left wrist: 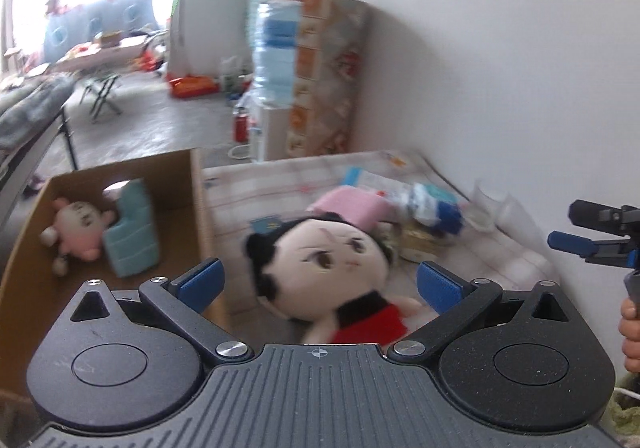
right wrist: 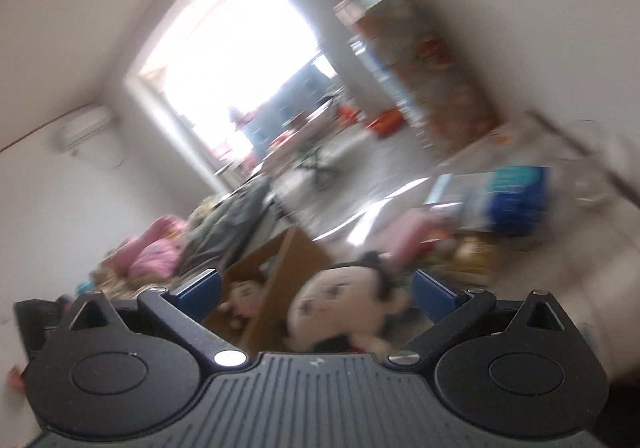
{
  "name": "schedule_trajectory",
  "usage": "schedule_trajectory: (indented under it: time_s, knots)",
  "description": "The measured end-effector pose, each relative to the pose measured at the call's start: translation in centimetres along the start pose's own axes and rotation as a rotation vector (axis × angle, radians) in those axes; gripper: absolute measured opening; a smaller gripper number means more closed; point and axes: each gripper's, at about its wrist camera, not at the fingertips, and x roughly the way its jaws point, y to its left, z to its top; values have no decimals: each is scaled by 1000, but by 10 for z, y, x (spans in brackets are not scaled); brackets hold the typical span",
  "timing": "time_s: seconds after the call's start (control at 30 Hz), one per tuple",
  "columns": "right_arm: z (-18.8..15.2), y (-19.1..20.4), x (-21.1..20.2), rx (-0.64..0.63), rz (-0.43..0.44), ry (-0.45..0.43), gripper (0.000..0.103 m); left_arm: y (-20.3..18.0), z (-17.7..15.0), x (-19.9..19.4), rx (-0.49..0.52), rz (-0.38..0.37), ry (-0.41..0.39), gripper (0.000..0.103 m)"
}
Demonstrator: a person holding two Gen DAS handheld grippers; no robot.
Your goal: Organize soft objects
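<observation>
— What is lying by the box?
— A black-haired doll (left wrist: 320,260) in red, face up on the checked cloth.
— And inside the cardboard box (left wrist: 192,184)?
— A pink plush (left wrist: 78,228) is lying beside a teal cushion (left wrist: 130,232).

Left gripper (left wrist: 318,284): black body w/ ribbed top, silver screws, blue fingertip pads (left wrist: 438,285); right gripper (right wrist: 316,290) prob. identical, blurred.

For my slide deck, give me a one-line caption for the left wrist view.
Open left gripper faces a black-haired doll beside a cardboard box holding two plush toys.
</observation>
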Motion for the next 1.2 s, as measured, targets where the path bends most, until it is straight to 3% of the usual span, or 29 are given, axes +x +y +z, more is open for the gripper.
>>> schedule_trajectory:
  time_s: [0.3, 0.5, 0.73, 0.9, 1.2]
  knots:
    - [-21, -50, 5, 14, -115, -42, 103, -63, 15, 60, 156, 3, 80, 103]
    - [-22, -68, 35, -28, -162, -26, 103, -74, 44, 118, 163, 15, 182, 103]
    - [-12, -87, 73, -59, -200, -32, 102, -57, 85, 212, -36, 0, 428, 103]
    - [-10, -90, 93, -102, -180, -34, 102, -44, 102, 271, -170, 41, 533, 103]
    - [-13, -108, 102, -115, -193, -65, 102, -43, 105, 346, -235, 173, 700, 103]
